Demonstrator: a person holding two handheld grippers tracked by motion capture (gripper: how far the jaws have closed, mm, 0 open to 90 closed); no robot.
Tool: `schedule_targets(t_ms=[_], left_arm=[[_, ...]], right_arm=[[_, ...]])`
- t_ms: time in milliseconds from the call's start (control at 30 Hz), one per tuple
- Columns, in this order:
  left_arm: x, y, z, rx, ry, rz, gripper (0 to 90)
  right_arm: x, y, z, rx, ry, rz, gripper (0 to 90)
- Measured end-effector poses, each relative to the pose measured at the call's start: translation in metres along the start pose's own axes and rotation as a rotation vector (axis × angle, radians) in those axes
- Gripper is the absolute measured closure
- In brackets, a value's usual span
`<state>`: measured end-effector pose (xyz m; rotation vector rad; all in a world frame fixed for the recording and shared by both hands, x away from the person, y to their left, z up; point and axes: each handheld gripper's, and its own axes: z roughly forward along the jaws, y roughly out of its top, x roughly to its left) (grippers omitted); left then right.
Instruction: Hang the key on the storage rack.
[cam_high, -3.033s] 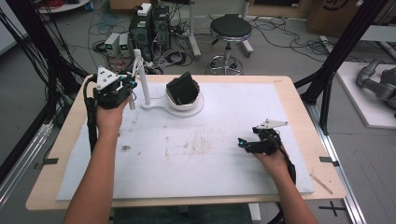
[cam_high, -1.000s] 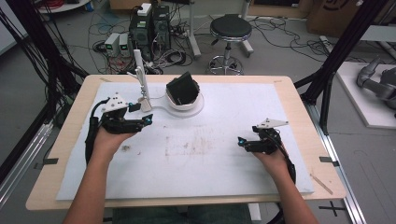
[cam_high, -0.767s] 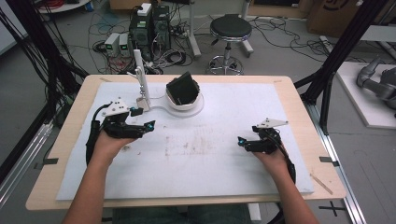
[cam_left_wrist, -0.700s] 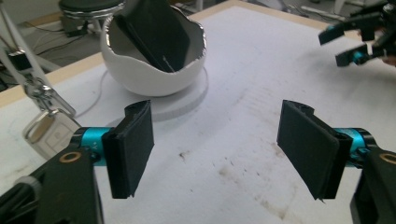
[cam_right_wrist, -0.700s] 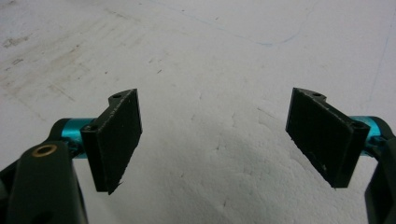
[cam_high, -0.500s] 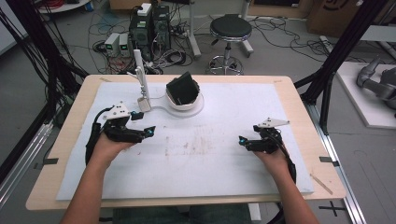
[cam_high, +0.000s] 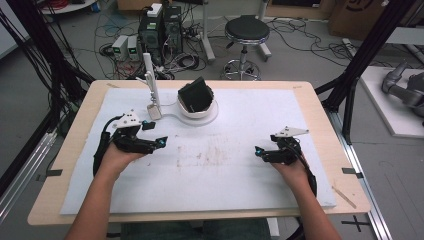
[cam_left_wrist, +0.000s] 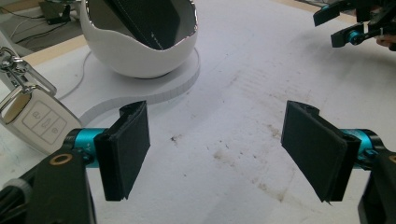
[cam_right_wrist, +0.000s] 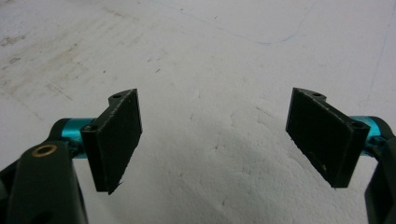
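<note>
A: Where's the bowl?
B: White bowl (cam_high: 199, 107) sits ahead of the left tool (cam_high: 156, 134), slightly to its right, on a flat white base (cam_left_wrist: 154, 95). A black wallet (cam_high: 194, 94) stands tilted inside it, sticking up over the rim.

A: Anything else near that tool?
B: White car key (cam_left_wrist: 37, 120) with a metal clip (cam_left_wrist: 16, 77), lying just ahead-left of its left pad. In the high view it hangs at the foot of a white upright stand (cam_high: 151, 80), close beyond the tool.

A: Tool states?
B: Left tool: released, jaws spread wide, nothing between them, stained white mat (cam_high: 215, 165) underneath. Right tool (cam_high: 261, 152): same, jaws wide apart and empty, low over the mat.

A: Positions?
B: Each held in one hand, well apart, tips pointing inward toward each other. Left gripper view picks up the right tool far off, ahead-right.

A: Surface?
B: Mat covers most of the wooden desk (cam_high: 320, 100). Brown smudges on the mat between the two tools.
</note>
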<state>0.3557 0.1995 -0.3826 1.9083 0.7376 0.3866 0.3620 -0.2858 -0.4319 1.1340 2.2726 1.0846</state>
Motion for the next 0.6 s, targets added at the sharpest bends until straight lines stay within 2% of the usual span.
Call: schedule_targets(t_ms=[300, 600], left_arm=[[-0.0002, 0.0005, -0.0002, -0.002, -0.008, 0.007, 23.8], [0.0013, -0.0008, -0.0011, 0.0, 0.005, 0.0, 23.8]], right_arm=[[-0.0005, -0.0001, 0.0006, -0.002, 0.0, -0.001, 18.6], [-0.0012, -0.0002, 0.0005, -0.005, 0.002, 0.008, 18.6]])
